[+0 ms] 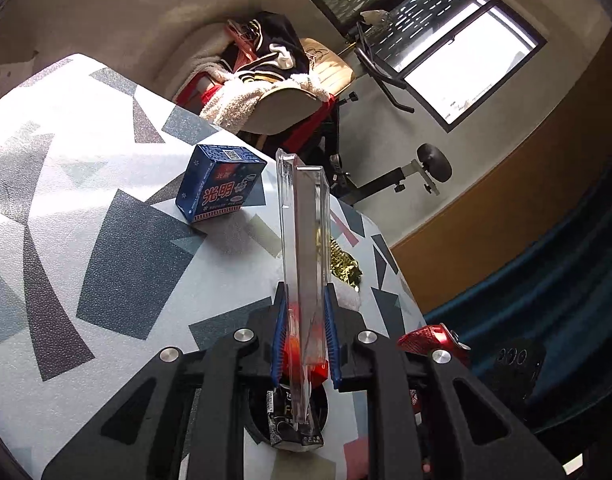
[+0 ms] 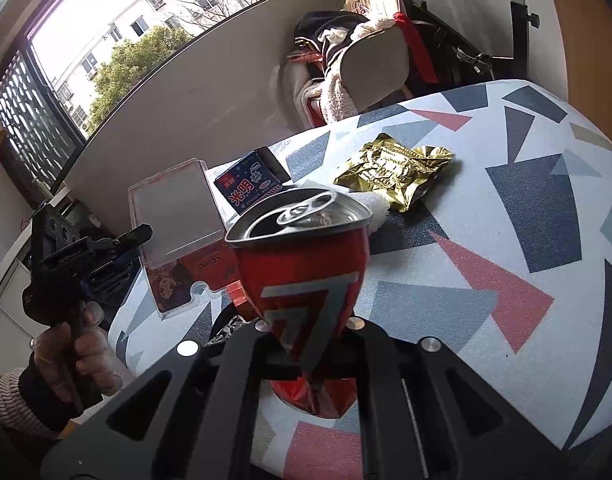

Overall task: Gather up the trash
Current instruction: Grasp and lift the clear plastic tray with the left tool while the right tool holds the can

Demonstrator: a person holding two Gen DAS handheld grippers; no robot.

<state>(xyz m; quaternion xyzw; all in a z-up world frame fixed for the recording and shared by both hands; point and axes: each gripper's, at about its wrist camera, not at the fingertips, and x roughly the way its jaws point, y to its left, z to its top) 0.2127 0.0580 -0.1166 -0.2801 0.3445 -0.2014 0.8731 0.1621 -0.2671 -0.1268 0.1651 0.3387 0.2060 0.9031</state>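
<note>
My left gripper (image 1: 304, 340) is shut on a clear plastic package (image 1: 303, 240), held upright and edge-on above the patterned table (image 1: 85, 240); it also shows flat-on in the right wrist view (image 2: 177, 232). My right gripper (image 2: 306, 328) is shut on a crushed red can (image 2: 306, 264), whose open top faces the camera; the can's end shows in the left wrist view (image 1: 430, 340). A blue carton (image 1: 221, 182) stands on the table, also in the right wrist view (image 2: 251, 188). A crumpled gold wrapper (image 2: 394, 176) and a white tissue (image 2: 376, 208) lie beyond the can.
A chair piled with clothes and a fleece blanket (image 1: 265, 80) stands past the table's far edge, with an exercise machine (image 1: 386, 176) beside it. A window (image 1: 446, 40) is behind. The left gripper's handle and the hand (image 2: 65, 320) are at the table's left edge.
</note>
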